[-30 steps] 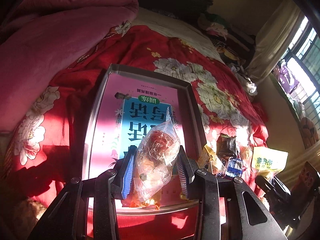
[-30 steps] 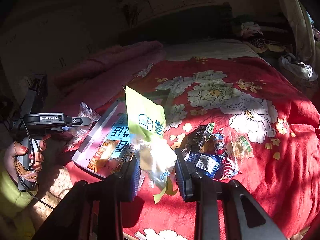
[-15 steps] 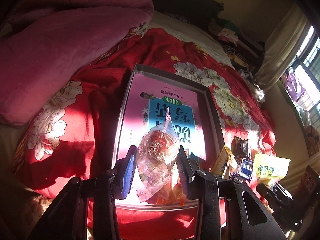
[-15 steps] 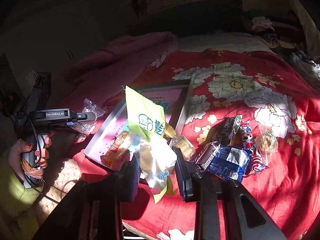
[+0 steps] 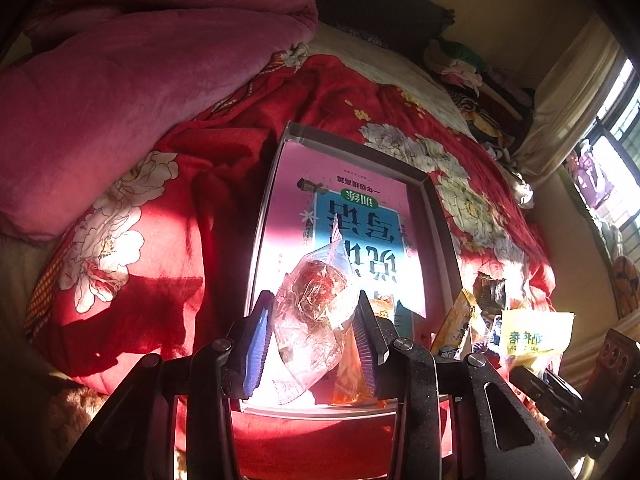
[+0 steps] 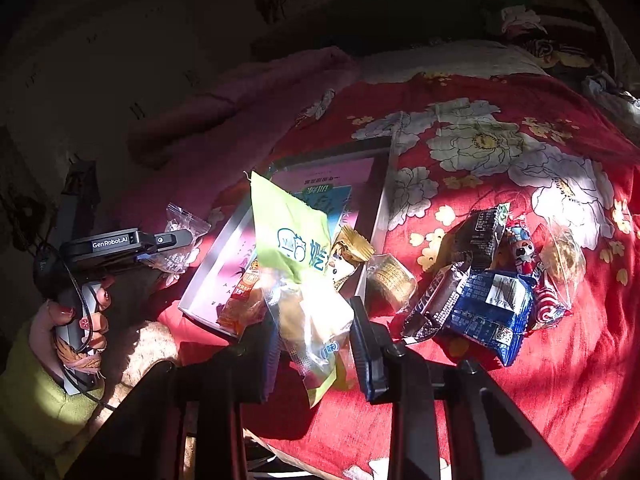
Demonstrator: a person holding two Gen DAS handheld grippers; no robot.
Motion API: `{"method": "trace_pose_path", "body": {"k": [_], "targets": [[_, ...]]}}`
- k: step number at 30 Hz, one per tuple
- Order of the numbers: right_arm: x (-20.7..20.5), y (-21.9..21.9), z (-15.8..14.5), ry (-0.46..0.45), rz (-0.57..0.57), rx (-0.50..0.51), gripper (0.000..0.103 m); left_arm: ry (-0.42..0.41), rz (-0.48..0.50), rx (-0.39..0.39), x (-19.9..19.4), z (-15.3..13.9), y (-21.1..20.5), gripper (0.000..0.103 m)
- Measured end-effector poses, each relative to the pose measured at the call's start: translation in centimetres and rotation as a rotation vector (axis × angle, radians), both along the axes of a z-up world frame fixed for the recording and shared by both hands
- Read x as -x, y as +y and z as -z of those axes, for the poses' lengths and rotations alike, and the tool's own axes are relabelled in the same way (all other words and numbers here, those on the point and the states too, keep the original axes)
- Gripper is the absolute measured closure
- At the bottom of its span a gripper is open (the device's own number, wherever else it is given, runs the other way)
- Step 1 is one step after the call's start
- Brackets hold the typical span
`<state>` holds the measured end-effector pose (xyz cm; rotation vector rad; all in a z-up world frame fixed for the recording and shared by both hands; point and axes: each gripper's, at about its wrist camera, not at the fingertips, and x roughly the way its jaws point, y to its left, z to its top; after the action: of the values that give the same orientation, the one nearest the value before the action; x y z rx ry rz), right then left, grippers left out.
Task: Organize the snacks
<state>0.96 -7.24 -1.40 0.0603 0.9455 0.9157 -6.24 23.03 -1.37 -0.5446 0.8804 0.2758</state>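
My left gripper point(image 5: 314, 340) is shut on a clear packet with a reddish-brown snack point(image 5: 320, 304), held above the near end of a shallow metal tray point(image 5: 264, 216) lined with a pink and blue book. An orange packet point(image 5: 350, 372) lies in the tray's near end. My right gripper point(image 6: 314, 344) is shut on a yellow-green snack bag point(image 6: 296, 240), held above the tray's near right corner point(image 6: 380, 200). The left gripper point(image 6: 160, 240) with its clear packet shows at the left of the right wrist view. A pile of wrapped snacks point(image 6: 488, 304) lies on the red bedspread right of the tray.
The tray sits on a red flowered bedspread point(image 5: 132, 240). A bulky pink quilt point(image 5: 120, 80) lies to the left. A round cracker packet point(image 6: 390, 280) and a gold-wrapped snack point(image 6: 352, 244) lie by the tray's right rim. A window and curtain point(image 5: 580, 92) are at the far right.
Both grippers keep their packets. The left gripper has drifted left and back, so the tray sits further right in its view. The right gripper has shifted left toward the tray.
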Motion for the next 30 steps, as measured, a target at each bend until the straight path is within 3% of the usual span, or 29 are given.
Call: {"method": "trace_pose_path", "body": {"k": [17,30], "targets": [[-1.2,2.7,2.0,0.116,0.037,0.018,0.071,0.021,0.038,-0.022,-0.4,1.5,-1.4,0.063],[-1.1,4.9,2.8,0.08,0.033,0.082,0.071,0.041,0.043,-0.006,-0.5,2.6,-1.4,0.063]]}}
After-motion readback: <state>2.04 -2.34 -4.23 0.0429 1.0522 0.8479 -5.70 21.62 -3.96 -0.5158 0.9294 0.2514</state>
